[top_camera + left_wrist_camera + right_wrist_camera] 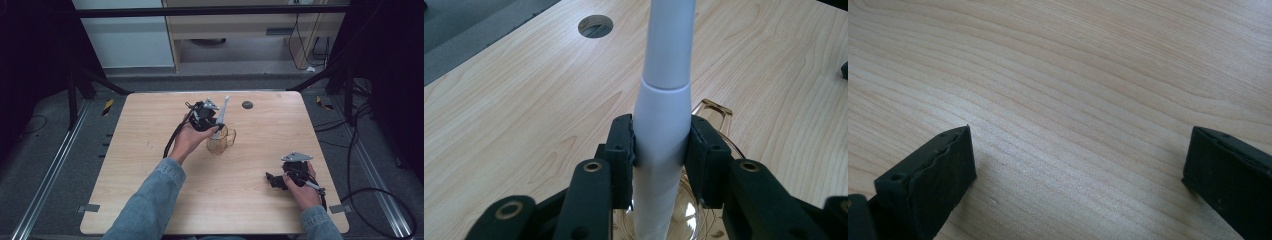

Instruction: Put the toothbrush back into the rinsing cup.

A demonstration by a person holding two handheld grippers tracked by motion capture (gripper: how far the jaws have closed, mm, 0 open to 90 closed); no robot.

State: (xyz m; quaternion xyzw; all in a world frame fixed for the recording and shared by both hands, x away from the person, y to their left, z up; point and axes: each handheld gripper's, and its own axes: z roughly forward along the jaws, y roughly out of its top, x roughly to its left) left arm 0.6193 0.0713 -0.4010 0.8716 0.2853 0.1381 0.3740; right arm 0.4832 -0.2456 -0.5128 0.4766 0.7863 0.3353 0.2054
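White handle [661, 115], amber-tinted, seemingly clear cup [220, 140]

The left forearm, in a denim sleeve [150, 197], reaches up and across from the bottom edge toward the middle of the table. The left hand [187, 137] wraps around the body of the left gripper [216, 125], whose cable loops back beside the wrist and whose grey plate sits on top. Its 2 jaws are clamped together on a white handle [661, 125], the pads [621, 145] pressing on both sides. The right hand [302, 187] rests low at the near right, with only a short piece of sleeve visible. The right gripper [274, 181] points left, its 2 jaws spread wide apart.
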